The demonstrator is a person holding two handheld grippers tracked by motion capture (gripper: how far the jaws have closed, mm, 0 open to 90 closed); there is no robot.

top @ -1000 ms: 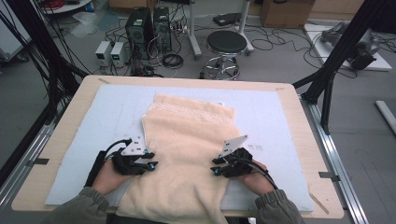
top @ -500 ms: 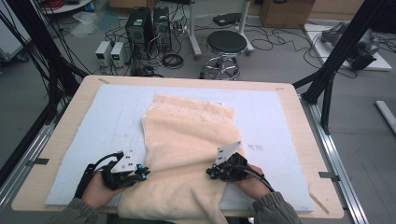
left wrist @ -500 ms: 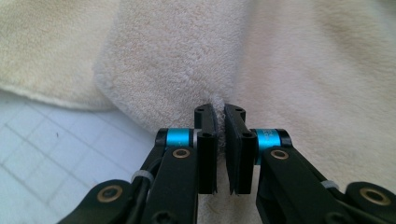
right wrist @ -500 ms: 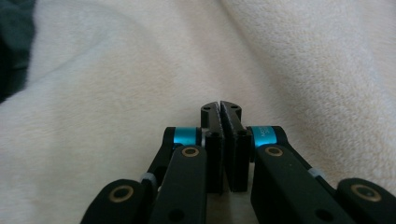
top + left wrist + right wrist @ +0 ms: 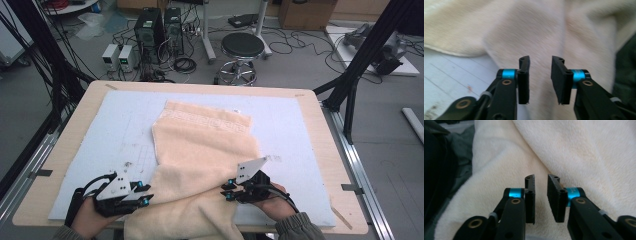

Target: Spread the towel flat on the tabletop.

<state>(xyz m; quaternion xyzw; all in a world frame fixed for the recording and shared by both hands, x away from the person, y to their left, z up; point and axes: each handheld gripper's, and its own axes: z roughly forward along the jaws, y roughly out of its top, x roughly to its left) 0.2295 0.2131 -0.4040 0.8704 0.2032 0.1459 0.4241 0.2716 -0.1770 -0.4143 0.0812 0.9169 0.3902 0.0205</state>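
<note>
Bench (image 5: 320, 125) wood carried a white mat (image 5: 120, 130) and a cream towel (image 5: 200, 145). Left tongs (image 5: 540, 75) and right tongs (image 5: 541, 197) had just opened a little, holding nothing. Computers (image 5: 157, 25) and a stool (image 5: 242, 47) stood behind.

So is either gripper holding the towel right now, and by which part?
Neither. The left gripper and right gripper have just opened, empty, over the towel.

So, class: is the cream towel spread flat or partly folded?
Partly folded. The towel lies flat at its far end, but its near part is bunched, creased and hanging over the table edge.
</note>
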